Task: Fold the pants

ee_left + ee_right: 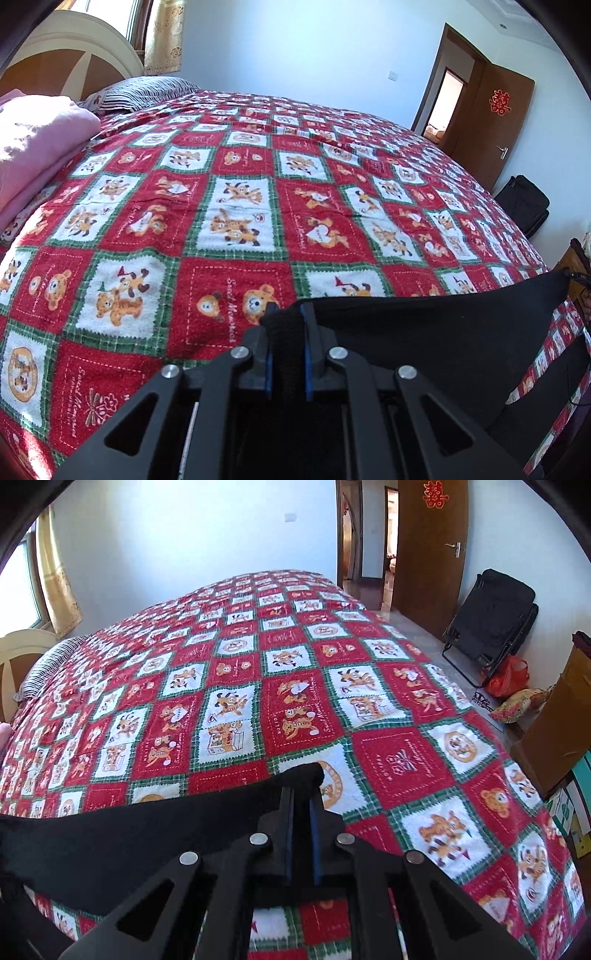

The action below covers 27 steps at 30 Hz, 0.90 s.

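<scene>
The black pants (424,332) hang stretched between the two tools at the near edge of the bed (258,192). The left hand-held gripper (286,314) is pressed together on one corner of a ribbed band that looks like the waistband, and the right hand-held gripper (301,786) is clamped on the other corner, a small tuft of cloth poking out past its tips. The cloth runs in a fairly taut line from one grip to the other, with the rest drooping below and out of sight, so the step in hand looks like carrying the garment out over the patterned bedspread (369,686) to lay it flat. To do this well, I would keep both grips firm and level with each other, hold the span just tight enough that the top edge stays straight without straining the pinched corners, and move both hands forward together so the legs trail and drape smoothly without bunching. The middle of the bed is the better landing spot, well apart from the pink blanket (33,147) and the striped pillow (147,90) at the head end.
</scene>
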Tool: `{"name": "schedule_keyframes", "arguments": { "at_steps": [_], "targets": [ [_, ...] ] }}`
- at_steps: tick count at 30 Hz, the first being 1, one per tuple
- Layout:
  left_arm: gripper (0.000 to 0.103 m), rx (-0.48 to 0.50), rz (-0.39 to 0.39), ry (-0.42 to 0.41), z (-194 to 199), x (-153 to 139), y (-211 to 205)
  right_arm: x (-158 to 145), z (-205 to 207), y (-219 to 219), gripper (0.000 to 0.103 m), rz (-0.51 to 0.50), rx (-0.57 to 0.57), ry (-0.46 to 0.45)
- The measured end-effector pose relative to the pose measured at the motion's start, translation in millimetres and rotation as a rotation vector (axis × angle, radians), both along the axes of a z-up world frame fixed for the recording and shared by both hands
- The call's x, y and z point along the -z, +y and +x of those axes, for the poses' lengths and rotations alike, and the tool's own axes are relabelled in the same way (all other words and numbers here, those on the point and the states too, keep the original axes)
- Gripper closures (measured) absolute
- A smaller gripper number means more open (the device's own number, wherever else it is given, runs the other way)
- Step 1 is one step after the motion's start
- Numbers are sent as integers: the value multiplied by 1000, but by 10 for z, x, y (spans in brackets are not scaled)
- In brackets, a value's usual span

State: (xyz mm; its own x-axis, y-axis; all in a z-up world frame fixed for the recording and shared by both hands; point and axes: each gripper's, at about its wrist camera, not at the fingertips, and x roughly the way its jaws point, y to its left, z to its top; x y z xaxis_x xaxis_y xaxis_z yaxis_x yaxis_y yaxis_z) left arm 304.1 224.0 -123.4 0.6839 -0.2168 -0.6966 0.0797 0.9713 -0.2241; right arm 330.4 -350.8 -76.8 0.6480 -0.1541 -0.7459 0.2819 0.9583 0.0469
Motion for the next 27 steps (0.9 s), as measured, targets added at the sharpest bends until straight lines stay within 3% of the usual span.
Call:
{"name": "schedule_keyframes", "arguments": {
  "at_steps": [7,15,27],
  "targets": [
    [91,-11,-30,-49,-139,-78,34,-88,-397,22,98,3,1,-40],
    [91,23,18,-129,-405,-230,11,5,-761,77,99,-10,5,-43],
    [91,34,-31,-225,-943,-281,77,-126,-1677,-92,99,24,19,-171]
  ]
}}
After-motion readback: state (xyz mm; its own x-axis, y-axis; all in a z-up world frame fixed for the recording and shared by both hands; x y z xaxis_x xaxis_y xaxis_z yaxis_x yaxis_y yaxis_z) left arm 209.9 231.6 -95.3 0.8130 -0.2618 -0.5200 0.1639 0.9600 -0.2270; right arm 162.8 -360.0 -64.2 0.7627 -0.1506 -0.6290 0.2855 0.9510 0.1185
